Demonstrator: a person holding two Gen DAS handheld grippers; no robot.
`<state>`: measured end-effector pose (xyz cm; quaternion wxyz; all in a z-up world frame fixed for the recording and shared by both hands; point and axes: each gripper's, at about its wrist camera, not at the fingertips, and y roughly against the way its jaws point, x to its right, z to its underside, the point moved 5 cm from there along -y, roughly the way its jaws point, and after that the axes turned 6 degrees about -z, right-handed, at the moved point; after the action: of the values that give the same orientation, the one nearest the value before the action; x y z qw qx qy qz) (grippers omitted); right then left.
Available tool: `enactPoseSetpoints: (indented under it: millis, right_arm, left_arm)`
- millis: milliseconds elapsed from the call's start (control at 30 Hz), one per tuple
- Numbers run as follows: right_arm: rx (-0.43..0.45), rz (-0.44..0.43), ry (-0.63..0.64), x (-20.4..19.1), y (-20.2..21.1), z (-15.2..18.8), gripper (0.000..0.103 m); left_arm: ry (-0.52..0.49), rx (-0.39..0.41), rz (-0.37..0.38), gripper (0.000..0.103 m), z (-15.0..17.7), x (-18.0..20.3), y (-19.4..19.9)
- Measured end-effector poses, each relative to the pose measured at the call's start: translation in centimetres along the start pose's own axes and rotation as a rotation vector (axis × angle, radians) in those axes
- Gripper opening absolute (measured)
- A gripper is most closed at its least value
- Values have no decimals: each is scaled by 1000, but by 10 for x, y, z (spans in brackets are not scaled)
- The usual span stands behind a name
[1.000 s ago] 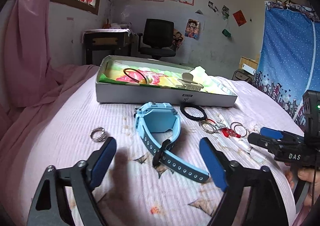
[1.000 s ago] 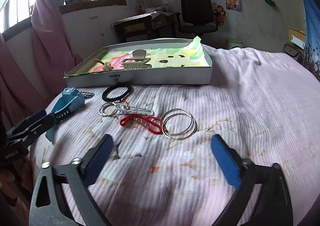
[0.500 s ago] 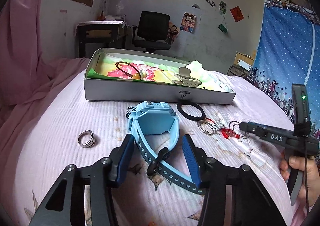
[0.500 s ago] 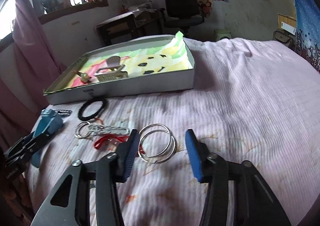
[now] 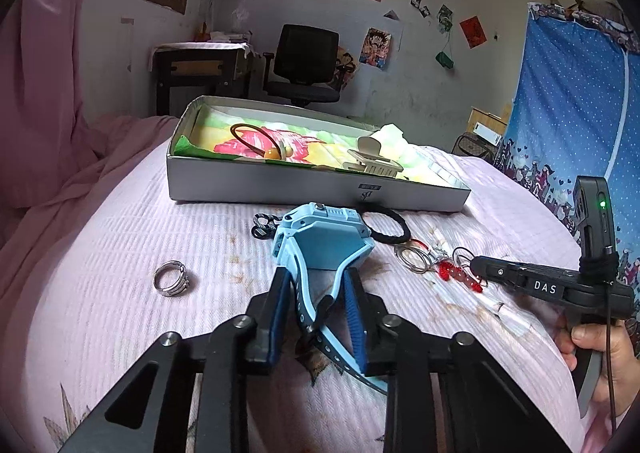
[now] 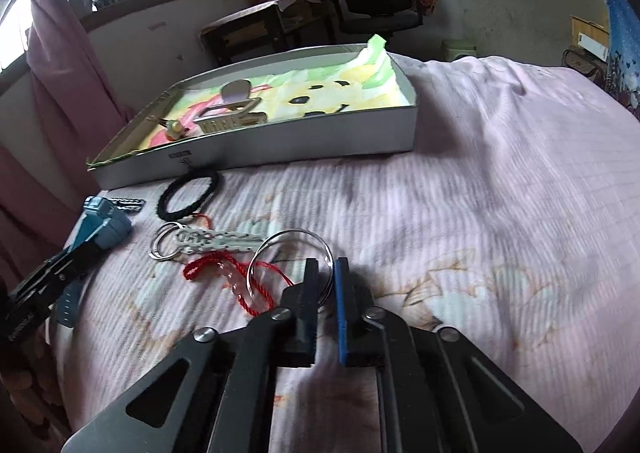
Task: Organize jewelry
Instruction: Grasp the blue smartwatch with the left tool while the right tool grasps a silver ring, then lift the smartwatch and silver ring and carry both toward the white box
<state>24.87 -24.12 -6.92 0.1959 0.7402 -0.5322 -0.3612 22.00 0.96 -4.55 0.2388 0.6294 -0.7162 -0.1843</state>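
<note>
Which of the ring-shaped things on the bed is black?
The hair tie, lying just in front of the box. The bangles between the right gripper's fingers and the finger ring are silver metal.

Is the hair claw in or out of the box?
In. The cream hair claw lies on the colourful liner inside the grey box, behind its front wall; the right wrist view agrees.

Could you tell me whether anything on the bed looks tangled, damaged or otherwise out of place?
The thin red cord runs across the silver bangle rings that the right tongs pinch, so lifting may drag it. Brownish stains mark the pink bedspread. Nothing looks broken.
</note>
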Motion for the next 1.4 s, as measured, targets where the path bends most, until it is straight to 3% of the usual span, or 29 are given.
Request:
enactPoseSetpoints:
  millis: [333, 533, 1400]
  right_arm:
    - [88, -52, 63, -17, 18, -3, 3]
    - [154, -71, 95, -25, 34, -10, 3]
    - [242, -174, 182, -67, 99, -4, 3]
  left_arm:
    - [-6, 66, -32, 15, 2, 4, 17]
    - [17, 78, -4, 14, 2, 4, 24]
    - [42, 122, 27, 14, 4, 4, 40]
